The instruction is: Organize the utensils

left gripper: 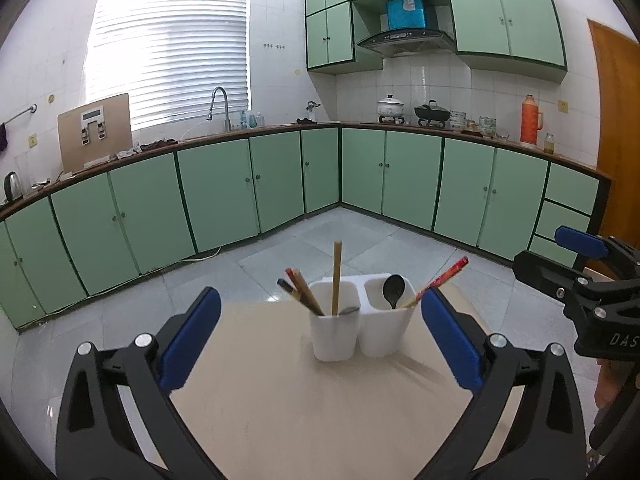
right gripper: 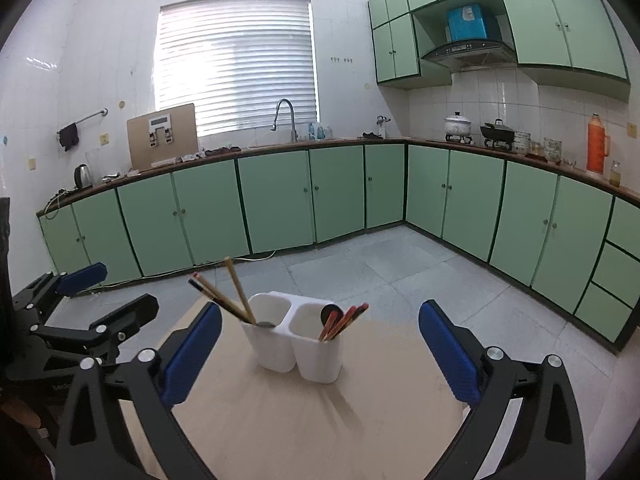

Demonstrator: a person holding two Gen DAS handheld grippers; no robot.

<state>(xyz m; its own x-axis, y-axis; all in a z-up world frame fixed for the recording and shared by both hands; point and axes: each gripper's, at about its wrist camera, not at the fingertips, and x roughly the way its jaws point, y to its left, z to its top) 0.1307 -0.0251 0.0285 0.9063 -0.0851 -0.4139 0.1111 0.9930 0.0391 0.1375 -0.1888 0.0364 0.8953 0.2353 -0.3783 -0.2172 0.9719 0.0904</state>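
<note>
Task looks near its end: every utensil in sight stands in the white two-cup holder (left gripper: 360, 320), none loose on the table (left gripper: 280, 400).

Left gripper (left gripper: 320, 340): jaws wide apart, nothing between the pads. Holder sits just ahead of it, centred between the fingers, not touched.

Right gripper (right gripper: 320, 354): likewise spread, empty. Holder ahead of it, slightly toward its left finger.

Contents, from the left gripper's view:
- Left cup: dark chopsticks (left gripper: 302, 292) leaning left, one pale bamboo stick (left gripper: 337, 276) upright, a metal spoon bowl (left gripper: 349, 311) at the rim.
- Right cup: black spoon (left gripper: 393, 290), red patterned chopsticks (left gripper: 440, 282) leaning right.

Left to do, by my judgement: perhaps only withdrawing; the sorting by type appears mixed.
</note>
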